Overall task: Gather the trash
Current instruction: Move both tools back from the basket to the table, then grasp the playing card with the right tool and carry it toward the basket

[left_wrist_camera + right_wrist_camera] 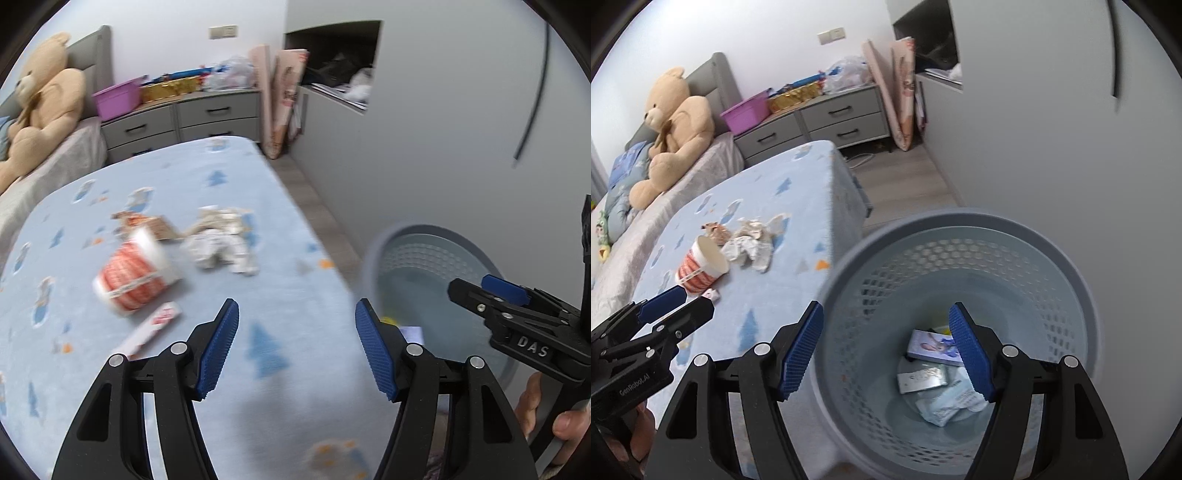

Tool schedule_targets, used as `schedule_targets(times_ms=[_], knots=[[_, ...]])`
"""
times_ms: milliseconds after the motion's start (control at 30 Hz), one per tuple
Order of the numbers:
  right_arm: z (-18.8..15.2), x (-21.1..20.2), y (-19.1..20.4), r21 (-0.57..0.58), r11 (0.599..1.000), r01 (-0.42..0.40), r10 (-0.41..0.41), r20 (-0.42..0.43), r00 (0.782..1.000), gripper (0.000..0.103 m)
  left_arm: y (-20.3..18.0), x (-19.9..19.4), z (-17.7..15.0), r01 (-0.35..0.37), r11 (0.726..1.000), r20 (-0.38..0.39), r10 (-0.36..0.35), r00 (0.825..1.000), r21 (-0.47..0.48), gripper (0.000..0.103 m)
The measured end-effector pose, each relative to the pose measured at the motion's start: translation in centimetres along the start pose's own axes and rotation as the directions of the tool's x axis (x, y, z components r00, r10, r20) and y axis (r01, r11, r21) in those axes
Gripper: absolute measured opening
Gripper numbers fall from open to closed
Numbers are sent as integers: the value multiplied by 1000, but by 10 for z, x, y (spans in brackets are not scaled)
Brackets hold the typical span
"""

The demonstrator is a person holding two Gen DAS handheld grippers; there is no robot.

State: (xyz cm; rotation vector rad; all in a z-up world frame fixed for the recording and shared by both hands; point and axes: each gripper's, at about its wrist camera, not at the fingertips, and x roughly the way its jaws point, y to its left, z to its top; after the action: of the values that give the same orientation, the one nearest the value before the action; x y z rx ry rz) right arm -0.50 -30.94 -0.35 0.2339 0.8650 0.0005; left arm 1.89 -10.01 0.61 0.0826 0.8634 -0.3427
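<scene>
While right gripper (886, 350) gapes empty | wastebasket (960, 229) directly below (left gripper (297, 347) likewise)

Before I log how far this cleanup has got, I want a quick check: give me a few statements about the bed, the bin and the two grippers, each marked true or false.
1. The round grey perforated plastic bin already holds some packets. True.
2. The red-and-white paper cup stands upright on the light blue patterned blanket. False: it lies on its side.
3. The left gripper holds crumpled paper. False: its jaws are open with nothing between them.
4. The crumpled white paper lies on the blanket beside the cup. True.
5. The right gripper is open and empty above the bin. True.
6. The bin sits on the bed. False: it stands on the floor beside it.
</scene>
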Motion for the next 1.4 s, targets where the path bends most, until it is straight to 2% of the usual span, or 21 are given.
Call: schedule_targets(times_ms=[233,433,667,800,1000,1233,1400], knots=[[3,19,56,-66,992,-103,101,-34,994,71,68,-22,-5,-102,993,6,102,995,-66,63],[0,38,103,-124,976,-178,169,-78,983,73,123,-38,-9,-198,975,9,200,980,-102,63],[-3,60,148,-163,952,-259,238,-136,962,77,171,-45,-15,-255,953,8,260,966,-163,65],[-4,71,168,-197,941,-276,249,-150,957,84,188,-44,-22,-256,944,-8,260,966,-207,65],[-8,88,192,-240,923,-300,261,-183,948,88,206,-44,-24,-267,931,-7,274,962,-248,65],[-18,106,220,-325,892,-315,257,-209,943,96,220,-53,-24,-306,902,6,323,946,-304,65],[-24,116,243,-399,861,-315,239,-229,944,97,227,-57,-24,-306,894,13,328,945,-327,66]])
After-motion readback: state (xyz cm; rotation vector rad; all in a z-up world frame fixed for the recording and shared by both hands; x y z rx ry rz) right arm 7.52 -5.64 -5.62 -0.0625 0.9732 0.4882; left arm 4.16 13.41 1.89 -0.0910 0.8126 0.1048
